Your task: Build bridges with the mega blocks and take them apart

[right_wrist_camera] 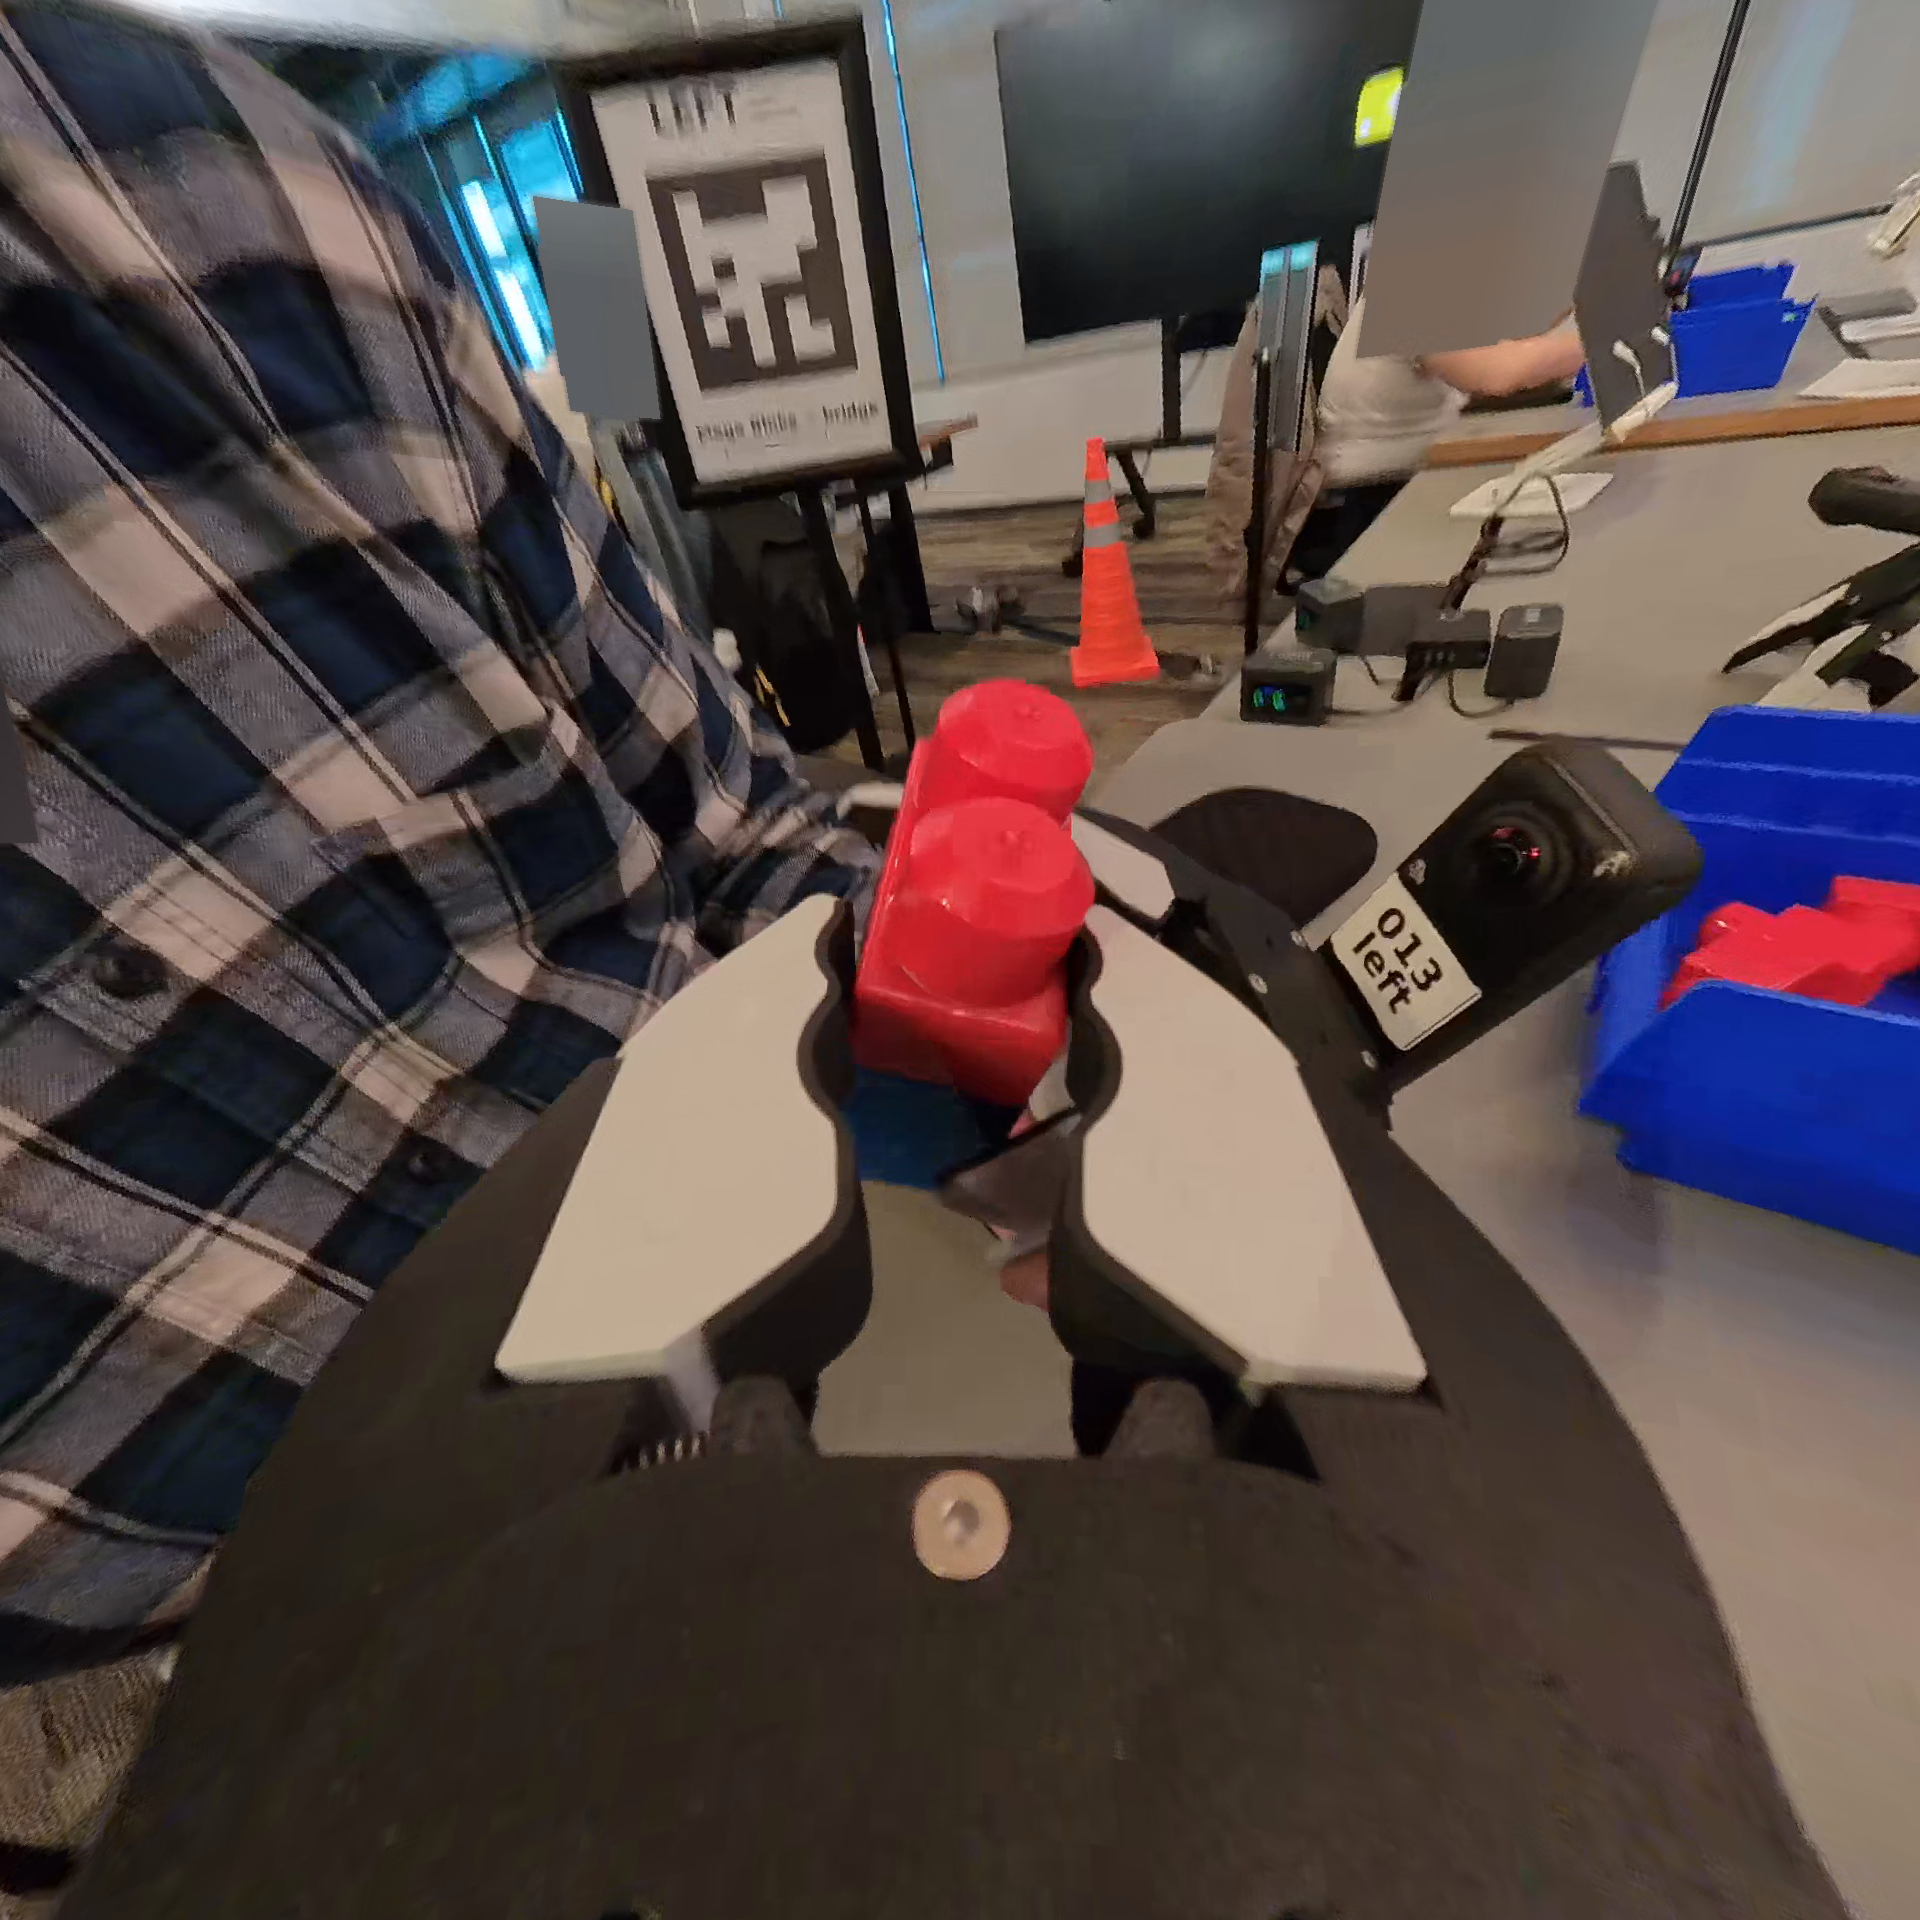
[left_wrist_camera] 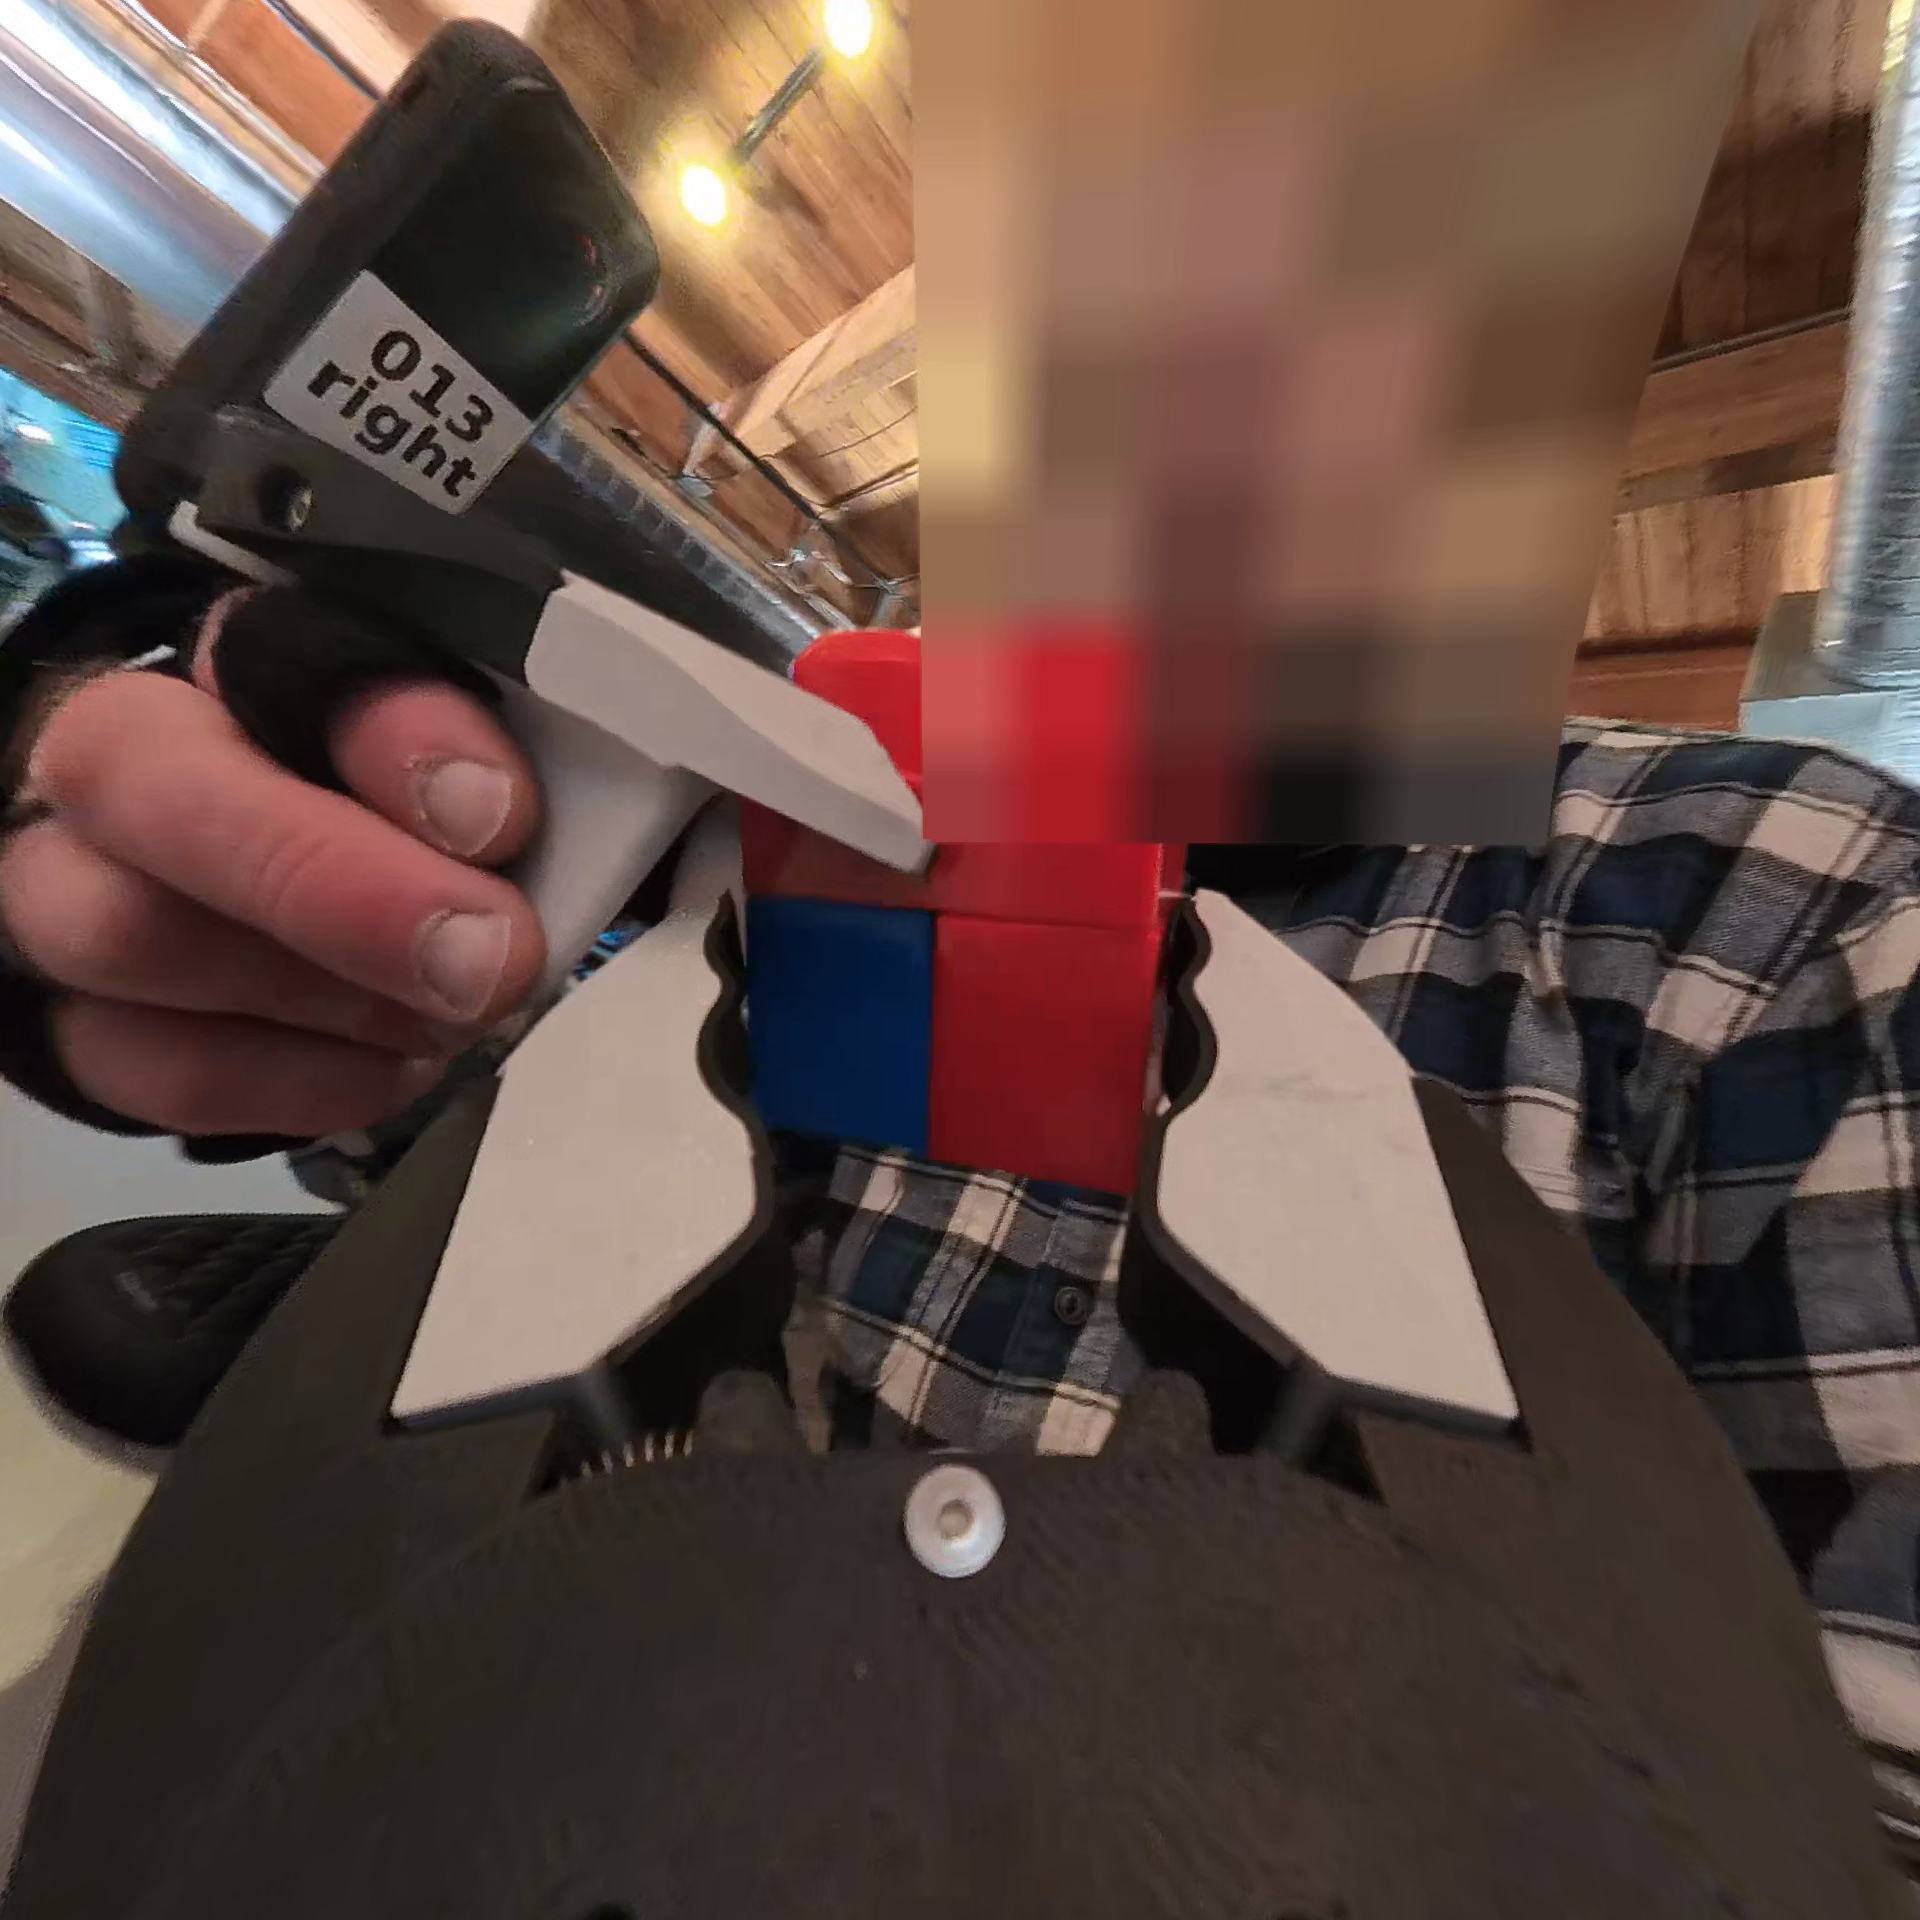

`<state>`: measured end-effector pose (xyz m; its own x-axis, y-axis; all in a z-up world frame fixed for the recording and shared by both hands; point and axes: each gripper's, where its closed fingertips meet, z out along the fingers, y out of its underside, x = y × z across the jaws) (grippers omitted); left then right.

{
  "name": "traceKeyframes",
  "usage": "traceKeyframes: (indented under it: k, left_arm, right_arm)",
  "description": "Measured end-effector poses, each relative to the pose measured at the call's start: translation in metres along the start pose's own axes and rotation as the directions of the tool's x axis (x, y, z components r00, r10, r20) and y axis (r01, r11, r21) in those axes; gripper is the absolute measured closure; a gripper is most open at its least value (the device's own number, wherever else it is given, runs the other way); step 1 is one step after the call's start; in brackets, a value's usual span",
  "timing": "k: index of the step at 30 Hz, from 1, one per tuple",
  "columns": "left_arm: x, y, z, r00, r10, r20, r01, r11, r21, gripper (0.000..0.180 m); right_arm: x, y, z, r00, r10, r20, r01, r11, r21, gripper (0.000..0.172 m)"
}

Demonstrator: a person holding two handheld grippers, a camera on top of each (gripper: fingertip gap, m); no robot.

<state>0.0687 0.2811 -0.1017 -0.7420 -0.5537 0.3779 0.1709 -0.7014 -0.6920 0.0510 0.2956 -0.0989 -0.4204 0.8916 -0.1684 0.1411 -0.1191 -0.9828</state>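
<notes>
In the left wrist view my left gripper (left_wrist_camera: pixel 956 977) is shut on a blue block (left_wrist_camera: pixel 836 1018) and a red block (left_wrist_camera: pixel 1039 1039) that stand side by side, one pad on each outer side. A second red block (left_wrist_camera: pixel 1039 878) sits across their tops. My right gripper (right_wrist_camera: pixel 961 987) is shut on that top red block (right_wrist_camera: pixel 977 914), pads against both its sides below the two studs. One of its white fingers (left_wrist_camera: pixel 727 727) reaches in from the left in the left wrist view. The blue block (right_wrist_camera: pixel 904 1132) shows underneath. The stack is held in the air, close to the person's plaid shirt (left_wrist_camera: pixel 1558 1039).
A blue bin (right_wrist_camera: pixel 1766 1122) holding red blocks (right_wrist_camera: pixel 1808 956) stands on the grey table (right_wrist_camera: pixel 1558 1351) to the right. Small black devices (right_wrist_camera: pixel 1434 634) and cables lie farther back. An orange cone (right_wrist_camera: pixel 1107 582) and a sign stand on the floor beyond. Left and right tips are no more than a few centimetres apart.
</notes>
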Motion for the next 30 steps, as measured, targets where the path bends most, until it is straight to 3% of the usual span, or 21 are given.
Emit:
traceKeyframes:
  k: [4, 9, 14, 18, 30]
  left_arm:
    - [-0.012, -0.009, -0.015, 0.977, 0.089, 0.193, -0.088, 0.996, -0.015, 0.102]
    - [-0.012, -0.027, -0.032, 0.878, 0.241, 0.414, -0.222, 0.970, -0.094, 0.105]
    - [-0.041, -0.015, -0.030, 0.761, 0.286, 0.582, -0.165, 0.954, -0.252, 0.117]
    - [-0.049, -0.015, -0.028, 0.746, 0.292, 0.599, -0.177, 0.953, -0.244, 0.136]
    - [-0.054, -0.017, -0.030, 0.715, 0.271, 0.645, -0.143, 0.959, -0.245, 0.140]
  right_arm:
    - [0.015, -0.011, -0.018, 0.995, 0.086, -0.045, -0.084, 0.995, 0.052, 0.133]
    - [0.036, -0.006, -0.031, 0.980, 0.138, -0.146, -0.135, 0.990, 0.034, 0.133]
    - [0.048, -0.006, -0.029, 0.965, 0.137, -0.222, -0.129, 0.990, 0.049, 0.133]
    - [0.049, -0.007, -0.026, 0.959, 0.125, -0.254, -0.116, 0.992, 0.051, 0.133]
    - [0.051, -0.006, -0.028, 0.951, 0.134, -0.278, -0.121, 0.991, 0.062, 0.133]
